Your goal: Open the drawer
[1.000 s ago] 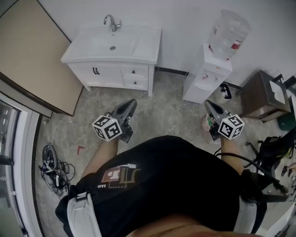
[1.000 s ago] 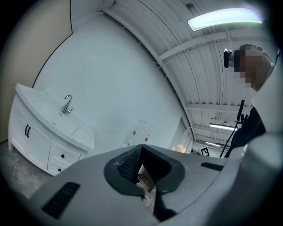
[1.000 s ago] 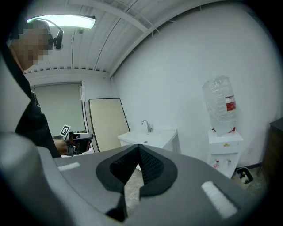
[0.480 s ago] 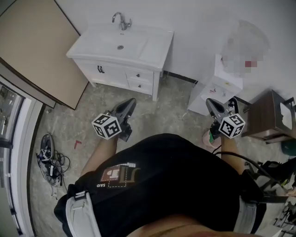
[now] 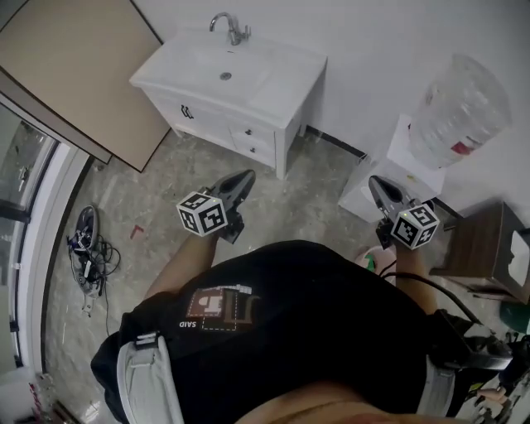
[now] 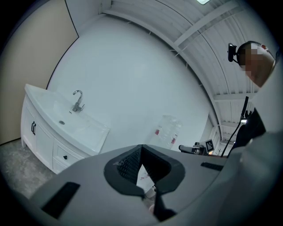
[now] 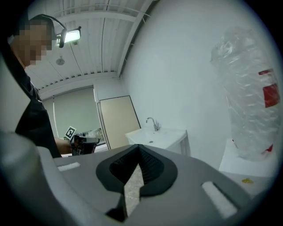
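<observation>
Facing the white vanity cabinet (image 5: 207, 116) from well back, the person held both tools out over the speckled floor (image 5: 166, 190). The left hand-held gripper (image 5: 245, 177) was fully closed, and the left gripper view confirmed it: jaws met at the tips with nothing between them. Same story on the right, where the right hand-held gripper (image 5: 374, 184) had its jaws together and carried nothing. The two small drawers (image 5: 251, 134) sat stacked in the cabinet's right-hand column, each with a dark knob. Both were closed flush below the sink basin (image 5: 224, 70) and its faucet (image 5: 228, 25). Both grippers were well apart from them. The right one hovered in front of the water dispenser (image 5: 414, 153), which had a big clear bottle (image 5: 460, 108) on top. A beige door (image 5: 74, 66) stood to the cabinet's left.
</observation>
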`<state>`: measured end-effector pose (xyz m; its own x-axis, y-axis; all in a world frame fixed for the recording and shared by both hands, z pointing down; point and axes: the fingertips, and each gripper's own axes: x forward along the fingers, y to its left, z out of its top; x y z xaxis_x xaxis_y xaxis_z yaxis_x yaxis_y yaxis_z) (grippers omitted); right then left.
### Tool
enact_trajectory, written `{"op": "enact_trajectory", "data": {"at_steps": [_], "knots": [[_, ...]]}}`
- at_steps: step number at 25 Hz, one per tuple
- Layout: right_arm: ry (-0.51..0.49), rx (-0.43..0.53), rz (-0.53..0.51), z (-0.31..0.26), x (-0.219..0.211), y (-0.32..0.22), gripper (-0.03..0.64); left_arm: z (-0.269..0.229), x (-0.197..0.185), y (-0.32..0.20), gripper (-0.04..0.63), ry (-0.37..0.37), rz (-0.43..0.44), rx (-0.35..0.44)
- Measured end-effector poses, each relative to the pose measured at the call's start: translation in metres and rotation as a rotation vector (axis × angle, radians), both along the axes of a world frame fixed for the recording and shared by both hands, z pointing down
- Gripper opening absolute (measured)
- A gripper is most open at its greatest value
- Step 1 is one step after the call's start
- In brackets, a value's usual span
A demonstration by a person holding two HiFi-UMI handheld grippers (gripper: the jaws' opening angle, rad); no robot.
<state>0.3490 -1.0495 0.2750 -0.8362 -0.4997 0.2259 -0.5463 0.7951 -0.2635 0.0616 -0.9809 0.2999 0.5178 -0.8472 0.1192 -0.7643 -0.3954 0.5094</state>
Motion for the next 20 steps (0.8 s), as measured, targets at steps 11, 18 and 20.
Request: {"op": "enact_trajectory", "data": {"at_steps": [11, 18, 20], "knots": [[0.006, -0.018, -0.008, 0.012, -0.086, -0.083, -0.003, 0.039, -0.078, -0.069, -0.008, -0.034, -0.018, -0.015], [-0.021, -0.05, 0.031, 0.014, -0.197, -0.123, -0.003, 0.084, -0.196, -0.112, -0.008, -0.137, 0.02, -0.063], [-0.015, -0.054, 0.025, 0.021, -0.212, -0.137, -0.003, 0.098, -0.215, -0.126, -0.008, -0.157, 0.01, -0.083]]}}
